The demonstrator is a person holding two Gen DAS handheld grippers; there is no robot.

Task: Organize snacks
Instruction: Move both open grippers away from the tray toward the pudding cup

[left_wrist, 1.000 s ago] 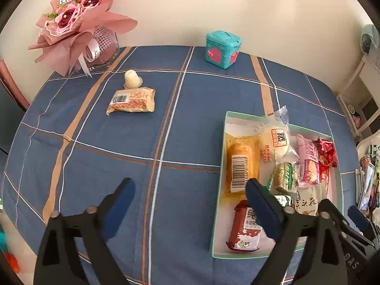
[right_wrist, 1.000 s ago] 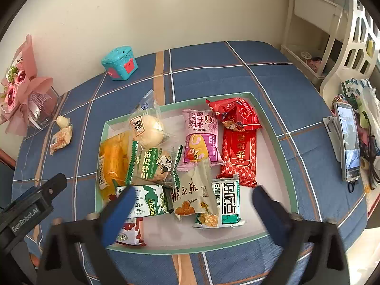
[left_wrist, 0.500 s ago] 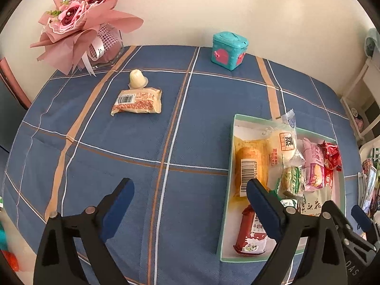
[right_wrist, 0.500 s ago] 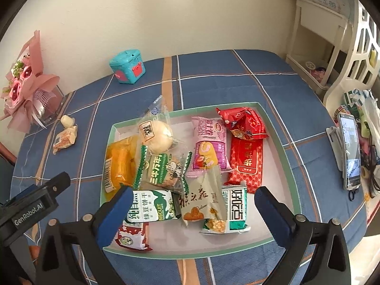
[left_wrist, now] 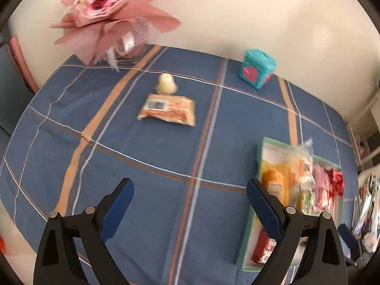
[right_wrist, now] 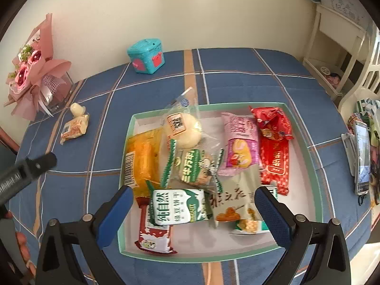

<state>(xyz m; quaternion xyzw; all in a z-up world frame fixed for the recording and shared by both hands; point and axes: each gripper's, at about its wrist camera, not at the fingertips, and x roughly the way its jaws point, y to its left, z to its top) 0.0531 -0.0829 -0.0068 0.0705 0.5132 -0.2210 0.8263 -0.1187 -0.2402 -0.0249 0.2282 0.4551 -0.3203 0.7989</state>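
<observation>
A shallow green-rimmed white tray (right_wrist: 306,142) (left_wrist: 250,242) holds several wrapped snacks, among them an orange pack (right_wrist: 142,159), a round bun (right_wrist: 184,129), a pink pack (right_wrist: 241,147) and a red pack (right_wrist: 274,161). Outside the tray, an orange-and-white snack packet (left_wrist: 167,109) (right_wrist: 74,128) lies on the blue checked cloth beside a small pale jelly cup (left_wrist: 166,84) (right_wrist: 76,109). My left gripper (left_wrist: 190,194) hangs open over bare cloth, well short of that packet. My right gripper (right_wrist: 193,203) is open above the tray's near snacks, holding nothing.
A pink wrapped bouquet (left_wrist: 106,11) stands at the table's back left and a teal toy box (left_wrist: 257,67) (right_wrist: 148,55) at the back. A phone (right_wrist: 362,156) and clutter lie off the right edge, near a white shelf (right_wrist: 337,45).
The left gripper has swung left across the cloth, so the loose packet and bouquet look nearer and the tray slid right. The right view shifted so the tray looks closer. Both stayed open.
</observation>
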